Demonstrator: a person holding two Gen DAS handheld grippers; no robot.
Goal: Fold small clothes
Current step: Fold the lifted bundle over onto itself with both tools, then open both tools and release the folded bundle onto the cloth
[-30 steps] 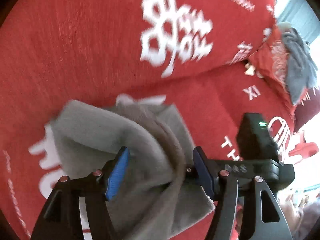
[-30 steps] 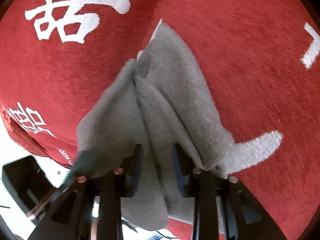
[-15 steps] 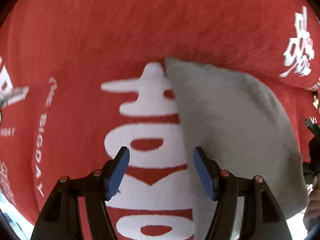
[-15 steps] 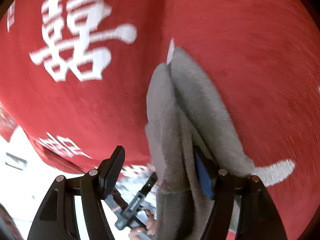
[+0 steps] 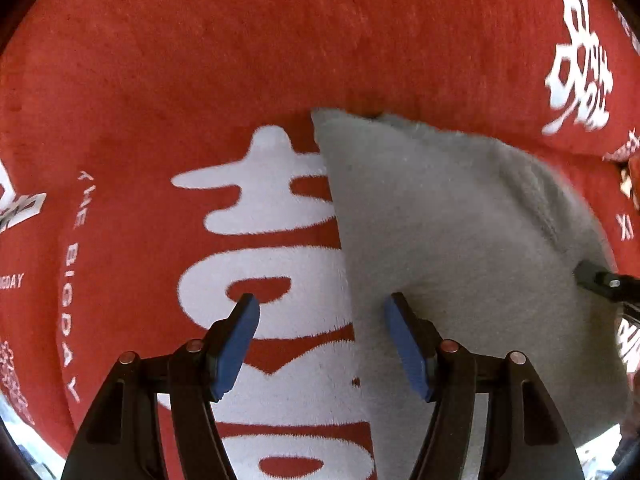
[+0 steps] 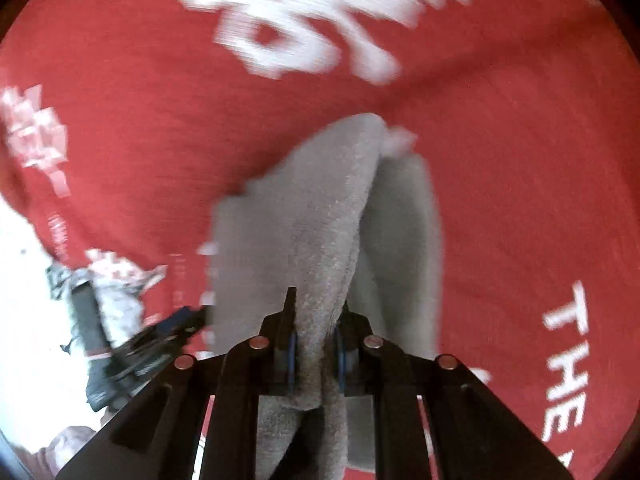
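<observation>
A small grey fleece garment [image 5: 460, 248] lies on a red cloth with white lettering [image 5: 200, 80]. My left gripper [image 5: 320, 316] is open and empty, its right blue pad over the garment's left edge. In the right wrist view my right gripper [image 6: 316, 316] is shut on a bunched fold of the grey garment [image 6: 332, 208], which stretches away from the jaws. The tip of the right gripper [image 5: 604, 280] shows at the garment's right edge in the left wrist view.
The red cloth [image 6: 520, 160] covers the whole surface. Its edge and a bright white area [image 6: 24, 300] lie at the lower left of the right wrist view, where the left gripper [image 6: 132, 344] also shows, blurred.
My left gripper let go of the garment and moved to its left edge. My right gripper opened, then shut again on a fold of the garment. The garment now lies flatter.
</observation>
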